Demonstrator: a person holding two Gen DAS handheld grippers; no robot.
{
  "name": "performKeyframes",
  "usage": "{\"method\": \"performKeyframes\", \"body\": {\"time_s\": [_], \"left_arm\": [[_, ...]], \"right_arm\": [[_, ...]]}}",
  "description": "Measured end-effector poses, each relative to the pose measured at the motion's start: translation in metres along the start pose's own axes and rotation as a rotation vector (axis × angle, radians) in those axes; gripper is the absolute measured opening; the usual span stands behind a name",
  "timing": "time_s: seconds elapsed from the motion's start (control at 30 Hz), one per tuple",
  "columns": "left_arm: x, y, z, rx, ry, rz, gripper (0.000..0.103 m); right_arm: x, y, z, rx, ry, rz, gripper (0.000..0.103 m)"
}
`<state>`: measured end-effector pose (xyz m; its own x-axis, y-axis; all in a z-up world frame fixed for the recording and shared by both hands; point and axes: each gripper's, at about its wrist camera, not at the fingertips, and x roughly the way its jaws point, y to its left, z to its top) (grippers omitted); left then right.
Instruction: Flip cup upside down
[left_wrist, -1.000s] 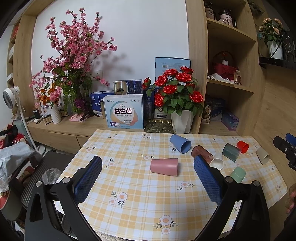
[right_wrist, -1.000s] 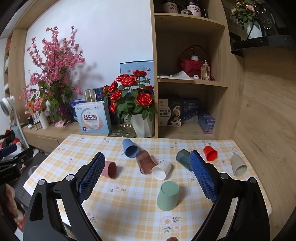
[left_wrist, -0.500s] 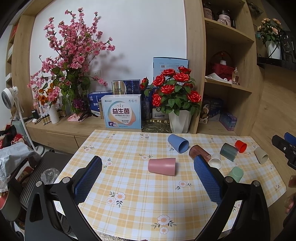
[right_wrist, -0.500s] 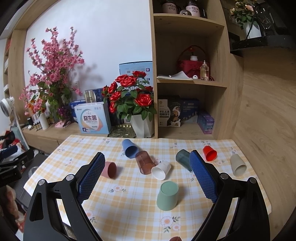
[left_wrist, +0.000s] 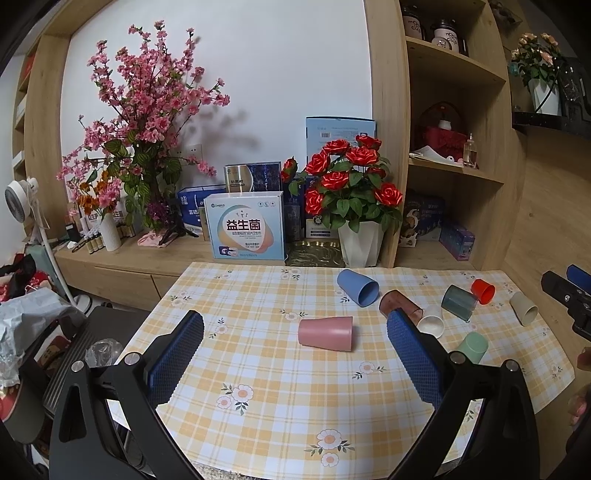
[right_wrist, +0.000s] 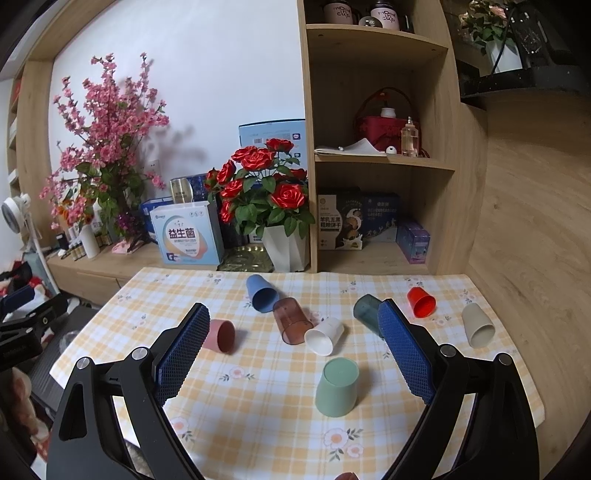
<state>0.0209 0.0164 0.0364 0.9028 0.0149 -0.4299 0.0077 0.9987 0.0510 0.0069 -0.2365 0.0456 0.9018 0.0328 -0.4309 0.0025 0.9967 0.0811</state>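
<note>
Yellow-checked cloth covers the table (left_wrist: 258, 406), and from my left gripper (left_wrist: 295, 332) I look straight at the pink cup (left_wrist: 325, 333) lying on its side, mouth to the right, between my spread blue pads (left_wrist: 177, 354) but beyond them, touched by neither. That gripper is released and carries nothing. My right gripper (right_wrist: 290, 325) is likewise spread wide and empty, above the near edge of the table.

The right camera gives me what the left hides: the mint green cup (right_wrist: 338, 387) standing mouth down, shown whole, while on the left view it peeks out past the right pad (left_wrist: 472, 347). From the right I also see into the pink cup's mouth (right_wrist: 221, 335), half behind my left pad.

Both views show the blue cup (left_wrist: 358, 287), brown translucent cup (right_wrist: 291, 320), white cup (right_wrist: 324, 336), dark teal cup (left_wrist: 459, 302), red cup (right_wrist: 421, 302) and beige cup (right_wrist: 477, 325), all on their sides. The left view catches my right gripper's tip at its right edge; the right view catches the left gripper at its left edge.
</note>
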Motion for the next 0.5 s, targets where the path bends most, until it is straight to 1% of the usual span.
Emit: {"method": "performKeyframes", "body": {"time_s": [0.5], "left_arm": [[0.0017,0.002,-0.0001,-0.004,0.002,0.02,0.097]], "right_arm": [[0.0022,-0.0012,-0.0024,0.009,0.006,-0.003,0.089]]}}
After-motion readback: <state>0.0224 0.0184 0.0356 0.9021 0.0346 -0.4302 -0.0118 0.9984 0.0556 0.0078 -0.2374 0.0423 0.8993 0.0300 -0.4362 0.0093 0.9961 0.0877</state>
